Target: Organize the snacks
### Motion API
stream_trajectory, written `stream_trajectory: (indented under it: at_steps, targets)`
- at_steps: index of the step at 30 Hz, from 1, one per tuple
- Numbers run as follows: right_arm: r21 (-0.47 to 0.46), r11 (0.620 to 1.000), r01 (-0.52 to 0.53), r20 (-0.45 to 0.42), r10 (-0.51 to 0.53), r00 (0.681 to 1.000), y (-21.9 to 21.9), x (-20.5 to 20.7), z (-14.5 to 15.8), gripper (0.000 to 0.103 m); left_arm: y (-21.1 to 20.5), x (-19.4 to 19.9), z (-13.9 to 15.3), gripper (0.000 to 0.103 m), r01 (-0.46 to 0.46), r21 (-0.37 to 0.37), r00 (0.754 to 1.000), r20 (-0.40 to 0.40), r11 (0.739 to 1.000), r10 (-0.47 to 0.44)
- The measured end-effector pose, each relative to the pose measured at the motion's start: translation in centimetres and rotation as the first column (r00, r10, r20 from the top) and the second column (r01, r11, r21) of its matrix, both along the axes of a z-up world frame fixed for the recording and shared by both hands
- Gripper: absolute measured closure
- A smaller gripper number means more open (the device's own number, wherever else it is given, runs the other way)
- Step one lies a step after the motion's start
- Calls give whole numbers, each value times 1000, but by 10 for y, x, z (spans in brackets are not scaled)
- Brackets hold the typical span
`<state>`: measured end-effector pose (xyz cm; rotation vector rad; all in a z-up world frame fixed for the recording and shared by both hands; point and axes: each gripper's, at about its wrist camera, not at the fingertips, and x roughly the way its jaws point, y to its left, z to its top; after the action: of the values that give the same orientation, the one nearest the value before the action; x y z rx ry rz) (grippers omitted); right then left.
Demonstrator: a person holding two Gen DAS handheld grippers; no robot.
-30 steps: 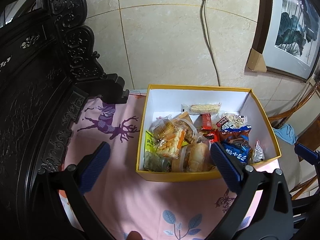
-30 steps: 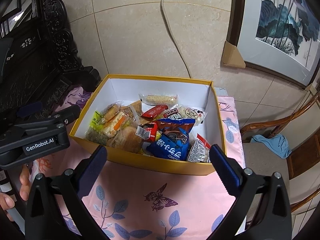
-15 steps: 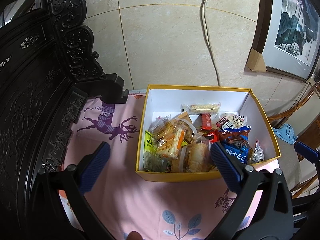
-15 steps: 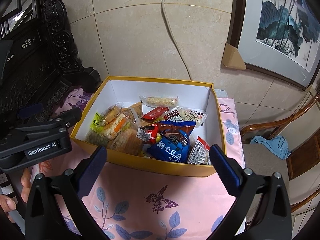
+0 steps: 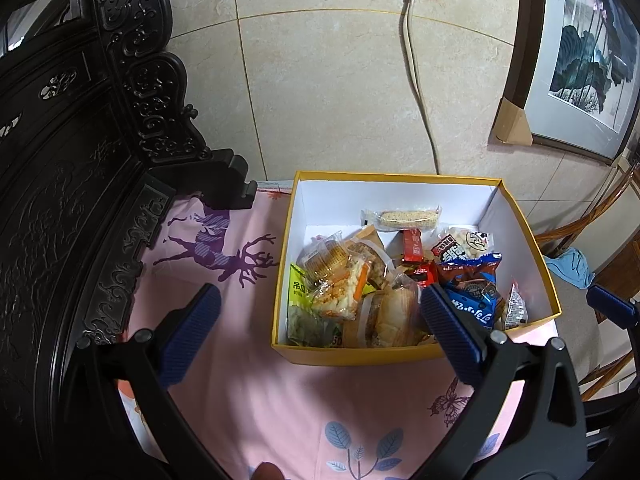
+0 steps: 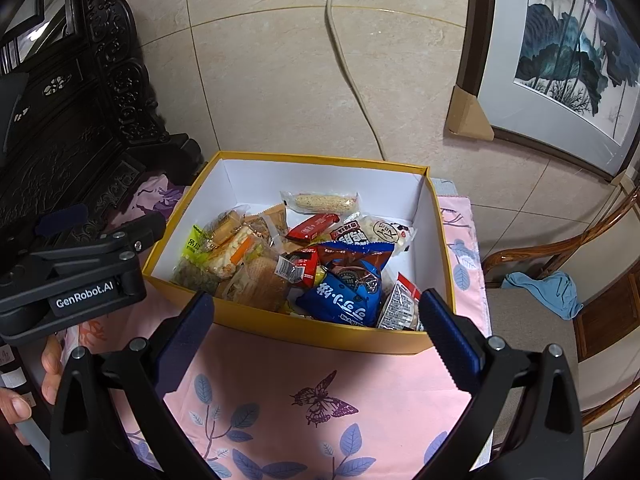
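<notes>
A yellow box (image 5: 352, 356) with white inner walls stands on a pink printed cloth; it also shows in the right wrist view (image 6: 320, 330). It holds several wrapped snacks: a blue bag (image 6: 340, 296), a red bar (image 6: 312, 227), a sesame bar (image 6: 320, 201), a green packet (image 5: 298, 286), and bread packs (image 5: 394, 312). My left gripper (image 5: 320, 332) is open and empty, in front of the box's near left part. My right gripper (image 6: 314, 330) is open and empty, in front of the box's near wall.
A dark carved wooden cabinet (image 5: 80, 160) stands at the left. A tiled wall with a socket and cable (image 5: 416, 80) is behind the box. A framed painting (image 6: 568, 52) leans at the right. A wooden chair with a blue cloth (image 6: 548, 292) stands at the right.
Both grippers have stayed open and empty. The right wrist view has shifted slightly, so the box sits a little lower in it. The left view is nearly unchanged.
</notes>
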<state>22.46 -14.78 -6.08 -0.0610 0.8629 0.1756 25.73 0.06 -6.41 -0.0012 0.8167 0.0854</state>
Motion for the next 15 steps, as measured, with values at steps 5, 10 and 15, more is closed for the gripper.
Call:
stream_trajectory:
  at_steps: [5,10,15]
  targets:
    - [-1,1000,-1,0,1,1000,0,0,0,1,1,1,5,2,20,-39,1000,9,999,-19]
    - [-4,1000,-4,2,4,1000,3,1,1,1,0,0,10,2,-8,-9,1000,24,1000,8]
    - [-10,1000,-9,2,9,1000,4,2,0,1,1,7,11,2,-9,-13,1000,2,1000,9]
